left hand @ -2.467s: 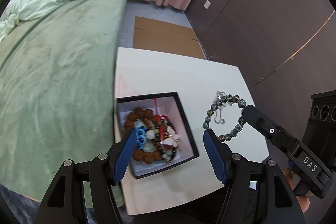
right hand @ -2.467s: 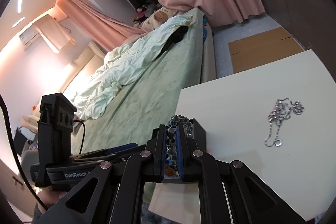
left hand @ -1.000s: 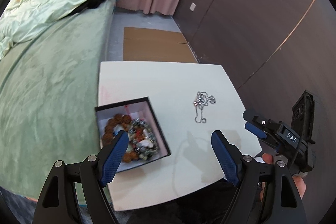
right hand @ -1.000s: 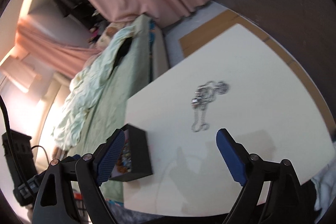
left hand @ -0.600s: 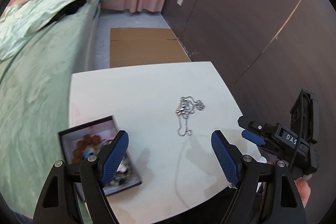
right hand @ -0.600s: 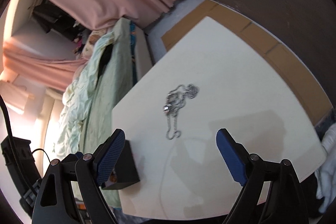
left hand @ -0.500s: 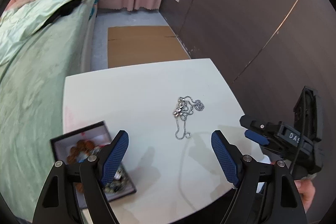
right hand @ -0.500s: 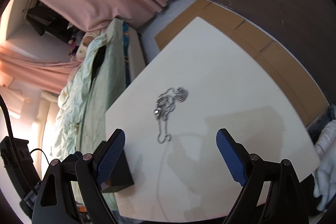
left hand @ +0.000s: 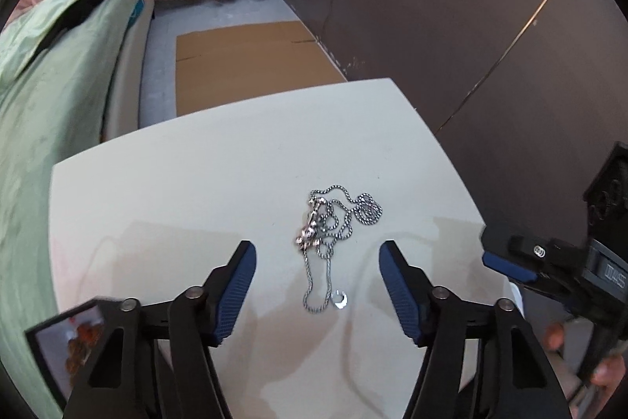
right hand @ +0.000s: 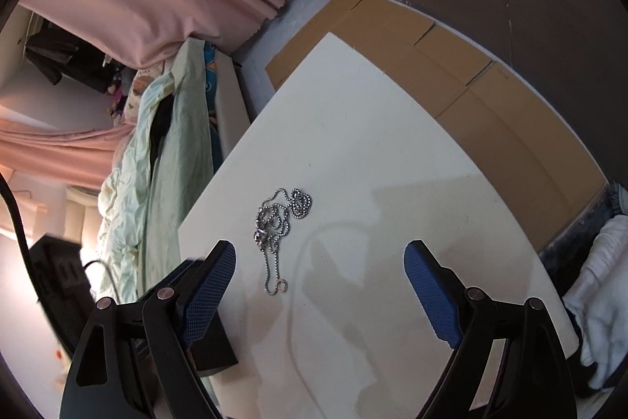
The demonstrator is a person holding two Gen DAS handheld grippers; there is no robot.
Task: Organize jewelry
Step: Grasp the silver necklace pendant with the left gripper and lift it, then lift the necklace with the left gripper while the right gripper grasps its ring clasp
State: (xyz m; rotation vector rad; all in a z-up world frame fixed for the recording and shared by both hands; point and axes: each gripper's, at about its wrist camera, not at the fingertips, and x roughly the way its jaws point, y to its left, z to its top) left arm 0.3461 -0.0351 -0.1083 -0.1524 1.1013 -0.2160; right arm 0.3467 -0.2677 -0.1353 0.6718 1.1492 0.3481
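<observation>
The jewelry box (left hand: 66,344), holding beaded pieces, now sits at the lower left edge of the left wrist view, having slid out from between the tongs as the camera swung right. The left gripper (left hand: 316,285), jaws wide apart and empty, is now centred over the silver chain necklace (left hand: 333,222), which lies bunched on the white table (left hand: 196,183), well apart from the box. The right gripper (right hand: 320,287), which had clamped a beaded bracelet 2.5 seconds ago, now stands spread and empty. Judgement: bracelet delivered; the chain appears next for collection.
</observation>
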